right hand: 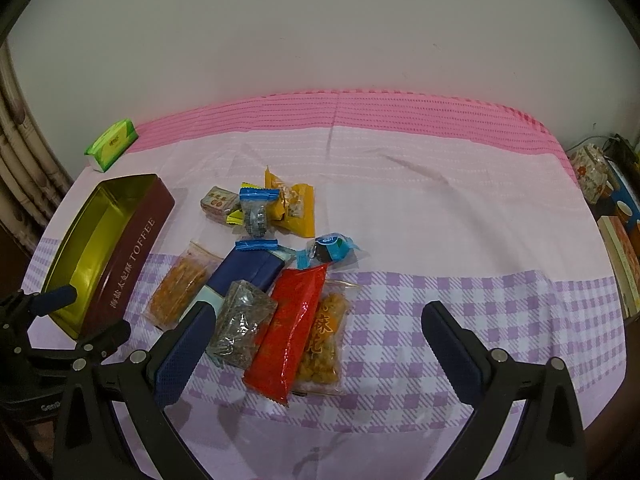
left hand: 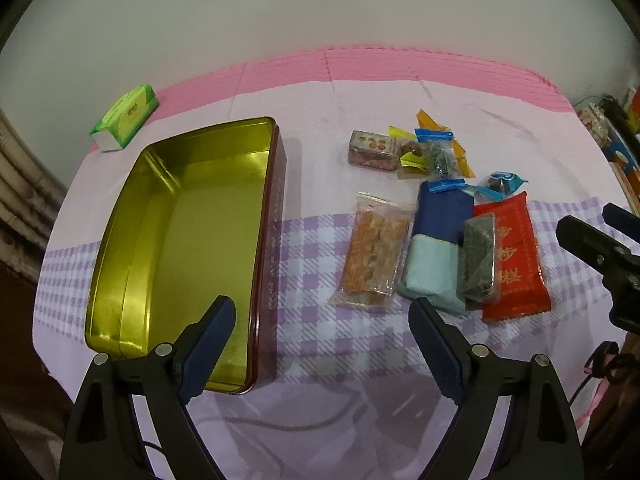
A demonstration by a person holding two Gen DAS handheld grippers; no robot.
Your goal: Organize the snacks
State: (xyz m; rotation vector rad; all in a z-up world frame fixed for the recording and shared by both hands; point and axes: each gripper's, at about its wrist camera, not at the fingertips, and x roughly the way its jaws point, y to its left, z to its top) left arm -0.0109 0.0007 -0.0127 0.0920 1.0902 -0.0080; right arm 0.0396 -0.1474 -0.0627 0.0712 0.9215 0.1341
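Observation:
An open maroon toffee tin (left hand: 192, 240) (right hand: 100, 248) with a bare gold inside lies on the left of the cloth. To its right is a pile of wrapped snacks: a red packet (left hand: 516, 256) (right hand: 294, 332), a dark seaweed bar (left hand: 480, 260) (right hand: 244, 326), a navy and pale-blue box (left hand: 440, 220) (right hand: 248, 274), and a clear bag of orange crisps (left hand: 374, 252) (right hand: 178, 292). Small candies (left hand: 424, 152) (right hand: 264, 208) lie behind. My left gripper (left hand: 322, 320) hangs open above the tin's near right corner. My right gripper (right hand: 318, 324) hangs open over the red packet.
A green tissue pack (left hand: 126, 116) (right hand: 112, 148) lies at the far left by the wall. The pink and purple-checked cloth (right hand: 460, 220) is bare to the right of the snacks. Books and boxes (right hand: 616, 240) stand off the right edge. The right gripper's fingertips (left hand: 580, 232) show in the left wrist view.

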